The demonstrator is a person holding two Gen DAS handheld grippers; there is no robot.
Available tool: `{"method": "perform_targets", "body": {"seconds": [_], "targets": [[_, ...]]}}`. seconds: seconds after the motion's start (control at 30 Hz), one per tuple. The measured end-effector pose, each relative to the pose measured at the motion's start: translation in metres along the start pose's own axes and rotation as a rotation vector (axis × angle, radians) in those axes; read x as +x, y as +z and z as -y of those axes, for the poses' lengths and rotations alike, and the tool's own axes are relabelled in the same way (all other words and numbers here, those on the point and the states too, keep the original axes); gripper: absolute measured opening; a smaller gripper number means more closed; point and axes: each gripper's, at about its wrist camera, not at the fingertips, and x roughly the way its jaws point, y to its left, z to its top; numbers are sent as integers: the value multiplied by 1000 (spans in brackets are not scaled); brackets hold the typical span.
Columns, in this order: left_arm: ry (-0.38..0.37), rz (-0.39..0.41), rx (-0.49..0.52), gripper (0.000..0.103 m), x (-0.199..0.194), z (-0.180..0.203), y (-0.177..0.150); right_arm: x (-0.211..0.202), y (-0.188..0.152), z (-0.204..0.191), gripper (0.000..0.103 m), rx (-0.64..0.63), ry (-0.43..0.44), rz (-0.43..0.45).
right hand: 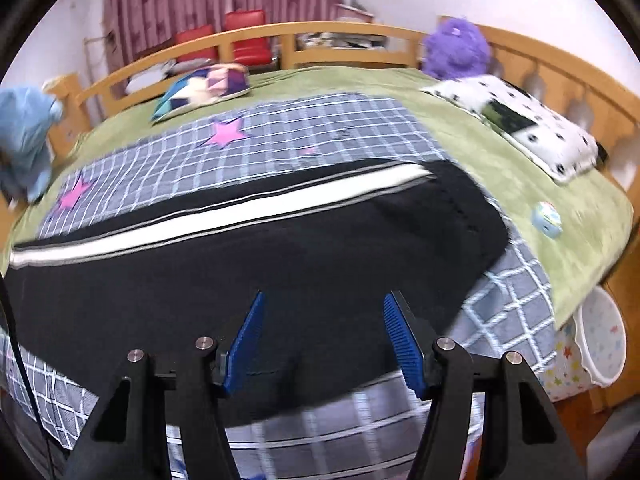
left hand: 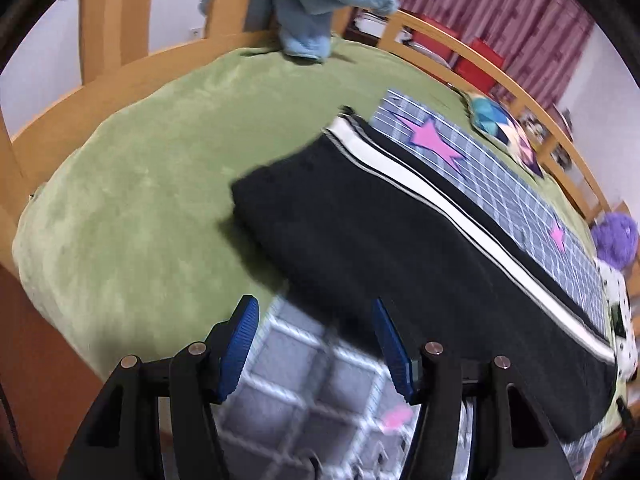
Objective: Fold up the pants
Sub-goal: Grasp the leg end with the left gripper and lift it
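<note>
Black pants [left hand: 400,240] with a white side stripe [left hand: 420,184] lie flat and lengthwise on a grey checked blanket [left hand: 500,172] on the bed. My left gripper [left hand: 314,312] is open and empty, above the near edge of the pants at one end. In the right wrist view the pants [right hand: 280,256] stretch across the frame, stripe [right hand: 240,212] on the far side. My right gripper [right hand: 322,312] is open and empty, hovering over the near edge of the pants.
A green cover [left hand: 140,180] spreads over the bed inside a wooden rail [right hand: 320,32]. A blue plush [left hand: 316,4], a patterned cushion [right hand: 204,84], a spotted pillow [right hand: 532,128] and a purple plush [right hand: 456,48] lie around. A white bin [right hand: 600,340] stands beside the bed.
</note>
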Motion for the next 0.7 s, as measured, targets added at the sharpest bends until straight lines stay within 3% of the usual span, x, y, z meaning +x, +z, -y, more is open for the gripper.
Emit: {"method": "perform_targets", "body": {"seconds": [0.07, 0.27, 0.3, 0.37, 0.47, 0.5, 0.6, 0.67, 0.7], "targets": [[-15, -1, -61, 56, 14, -12, 8, 0, -2, -16, 60, -7, -4, 7], [-38, 8, -159, 51, 57, -25, 26, 14, -8, -41, 59, 65, 111, -80], [-32, 20, -165, 42, 60, -25, 30, 16, -9, -45, 59, 61, 116, -90], [-58, 21, -164, 10, 61, -26, 39, 20, -12, -53, 59, 44, 107, -101], [-204, 162, -177, 10, 18, -27, 51, 22, -14, -62, 59, 24, 97, -106], [-211, 168, -159, 11, 13, -24, 53, 23, -14, -64, 59, 24, 95, -108], [-107, 124, -100, 15, 28, -16, 52, 25, -13, -69, 59, 31, 115, -115], [-63, 37, -120, 18, 53, -22, 46, 28, -11, -74, 59, 21, 121, -120], [-60, 8, -146, 25, 60, -29, 42, 29, -11, -79, 59, 7, 123, -124]]}}
